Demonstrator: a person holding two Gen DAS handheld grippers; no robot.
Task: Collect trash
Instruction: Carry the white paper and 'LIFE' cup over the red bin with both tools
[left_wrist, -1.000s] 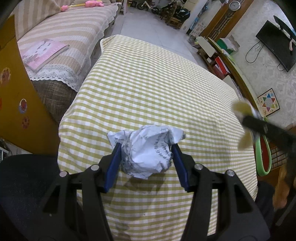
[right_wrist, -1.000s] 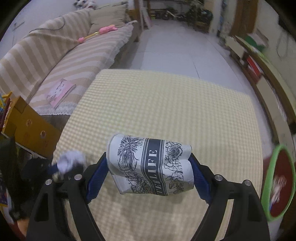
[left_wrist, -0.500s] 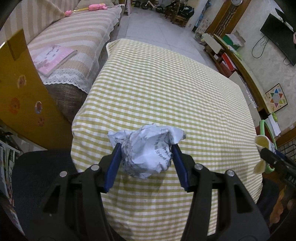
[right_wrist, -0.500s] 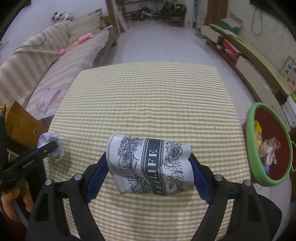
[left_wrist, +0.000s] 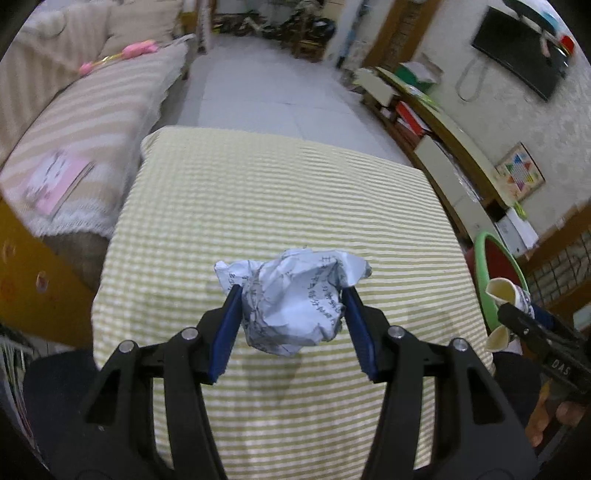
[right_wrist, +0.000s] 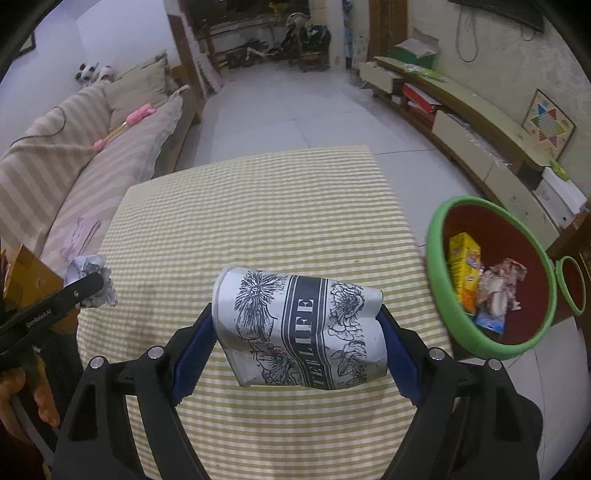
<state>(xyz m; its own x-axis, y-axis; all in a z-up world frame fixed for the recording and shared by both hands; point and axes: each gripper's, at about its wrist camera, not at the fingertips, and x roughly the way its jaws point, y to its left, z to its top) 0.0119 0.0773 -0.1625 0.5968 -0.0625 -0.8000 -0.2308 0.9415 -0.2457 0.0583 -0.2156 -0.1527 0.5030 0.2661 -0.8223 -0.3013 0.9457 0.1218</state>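
My left gripper (left_wrist: 291, 314) is shut on a crumpled white paper ball (left_wrist: 291, 299) and holds it above the near part of the checked tablecloth (left_wrist: 280, 199). My right gripper (right_wrist: 299, 328) is shut on a squashed paper cup (right_wrist: 299, 328) with a black floral print, lying sideways between the blue pads. The right gripper with the cup also shows at the right edge of the left wrist view (left_wrist: 517, 314). The left gripper with the paper ball shows at the left of the right wrist view (right_wrist: 88, 280). A green-rimmed red bin (right_wrist: 439, 273) holding trash stands right of the table.
A striped sofa (left_wrist: 92, 122) with a pink book (left_wrist: 55, 181) runs along the left of the table. A low cabinet (right_wrist: 476, 122) lines the right wall. A second small green-rimmed bin (right_wrist: 570, 284) stands beyond the large one. A yellow box (left_wrist: 33, 277) is at the near left.
Both grippers have pulled back and swung right, each still holding its item. The green-rimmed bin has come well into the right wrist view, nearer the cup.
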